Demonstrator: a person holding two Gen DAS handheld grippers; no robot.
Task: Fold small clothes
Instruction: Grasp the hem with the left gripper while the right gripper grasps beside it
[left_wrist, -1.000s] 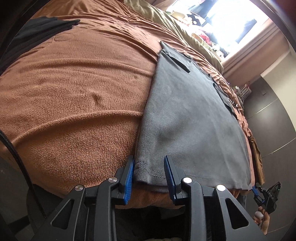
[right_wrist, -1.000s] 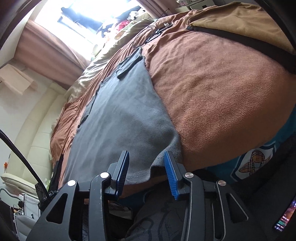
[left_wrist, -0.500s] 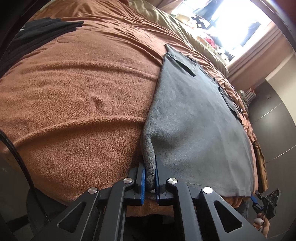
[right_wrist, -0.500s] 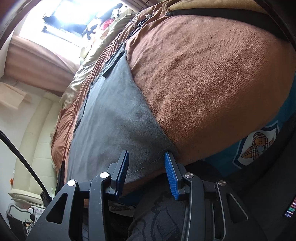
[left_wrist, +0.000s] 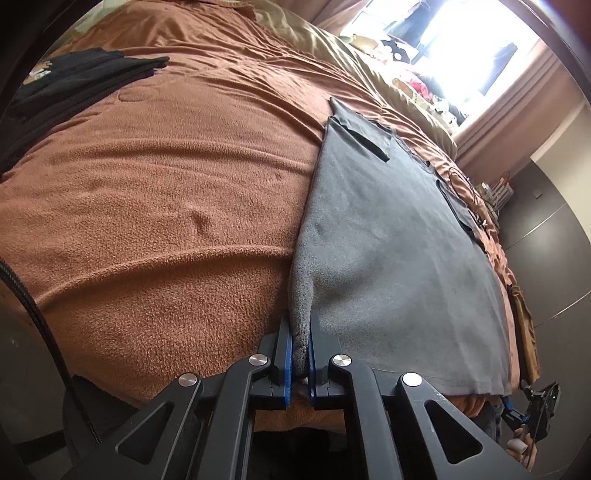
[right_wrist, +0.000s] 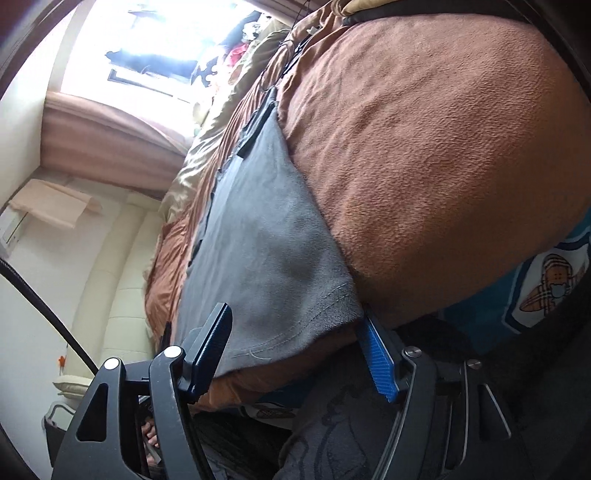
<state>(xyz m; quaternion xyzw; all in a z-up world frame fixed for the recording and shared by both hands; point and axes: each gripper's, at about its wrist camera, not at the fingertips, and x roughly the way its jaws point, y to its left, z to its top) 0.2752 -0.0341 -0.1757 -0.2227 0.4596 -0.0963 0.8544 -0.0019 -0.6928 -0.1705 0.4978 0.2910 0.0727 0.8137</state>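
A grey T-shirt (left_wrist: 399, 236) lies flat on a brown fleece blanket (left_wrist: 155, 192), hem towards me. My left gripper (left_wrist: 301, 347) is shut on the shirt's near left hem corner, with the cloth pinched into a ridge between the blue pads. In the right wrist view the same shirt (right_wrist: 266, 251) ends at its near right hem corner. My right gripper (right_wrist: 295, 339) is open, its jaws wide apart on either side of that corner. The right gripper also shows small at the far right of the left wrist view (left_wrist: 535, 406).
A black garment (left_wrist: 66, 92) lies on the blanket at the far left. Olive bedding (left_wrist: 354, 62) and a bright window (left_wrist: 461, 37) are beyond the shirt. A blue patterned cloth (right_wrist: 546, 280) hangs below the blanket's edge on the right.
My left gripper has closed on the shirt's left hem corner and bunched it up. My right gripper has tilted and moved closer around the right hem corner, staying open.
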